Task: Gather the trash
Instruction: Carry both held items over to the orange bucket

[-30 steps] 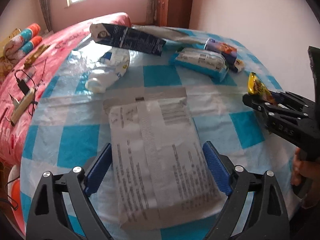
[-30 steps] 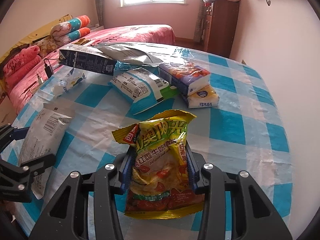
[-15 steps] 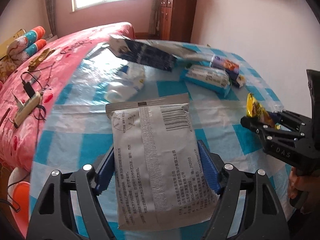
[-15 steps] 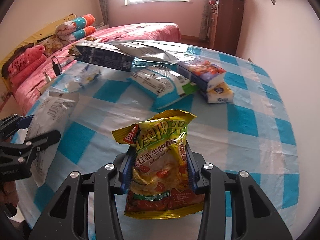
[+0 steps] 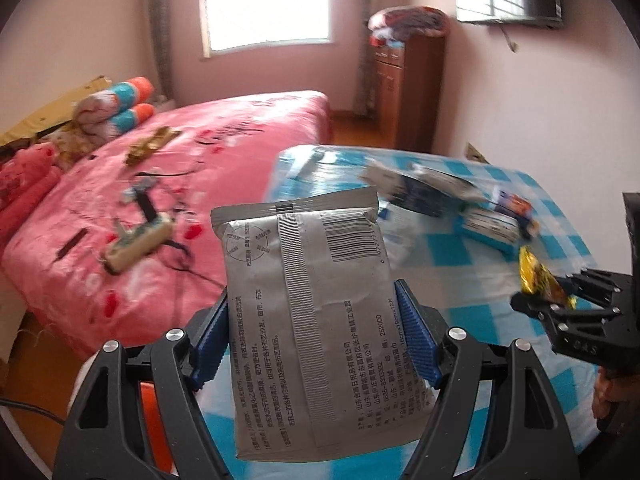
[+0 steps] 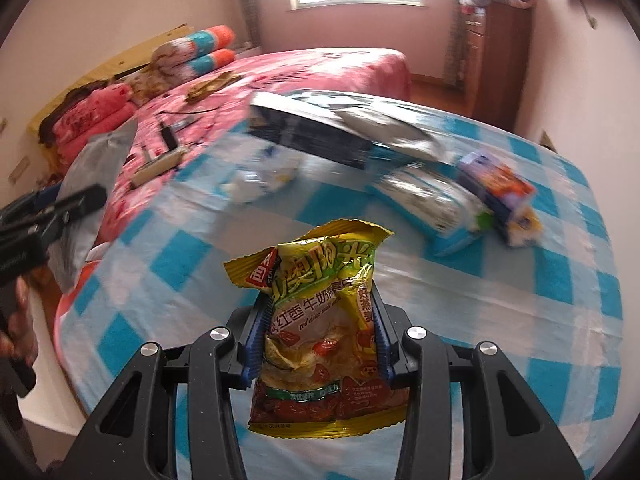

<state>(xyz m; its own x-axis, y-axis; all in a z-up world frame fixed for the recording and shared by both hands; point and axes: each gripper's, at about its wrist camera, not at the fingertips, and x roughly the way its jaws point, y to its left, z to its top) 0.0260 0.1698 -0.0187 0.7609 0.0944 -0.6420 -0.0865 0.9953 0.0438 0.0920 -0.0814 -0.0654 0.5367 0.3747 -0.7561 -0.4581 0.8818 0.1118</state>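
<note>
My left gripper [image 5: 316, 332] is shut on a grey foil packet [image 5: 308, 304] printed with text and a barcode, held up off the table with the blue pads pressing its two sides. My right gripper [image 6: 320, 340] is shut on a yellow snack bag [image 6: 320, 332] with red dates on it, also lifted above the table. In the left wrist view the right gripper [image 5: 576, 312] shows at the right edge with the snack bag [image 5: 536, 276] in it. In the right wrist view the left gripper [image 6: 52, 212] and its grey packet [image 6: 96, 160] appear at the far left.
A round table with a blue-and-white checked cloth [image 6: 540, 300] carries a dark carton [image 6: 308, 136], a silver bag [image 6: 384, 124], a white wrapper [image 6: 260, 172], a blue-white pack [image 6: 432, 204] and a tissue pack [image 6: 500, 184]. A pink bed [image 5: 160, 184] with cables lies to the left; a wooden cabinet [image 5: 408, 92] stands behind.
The left gripper closed on the grey packet and lifted it off the table, swinging left toward the bed. The right gripper rose with the snack bag still in it.
</note>
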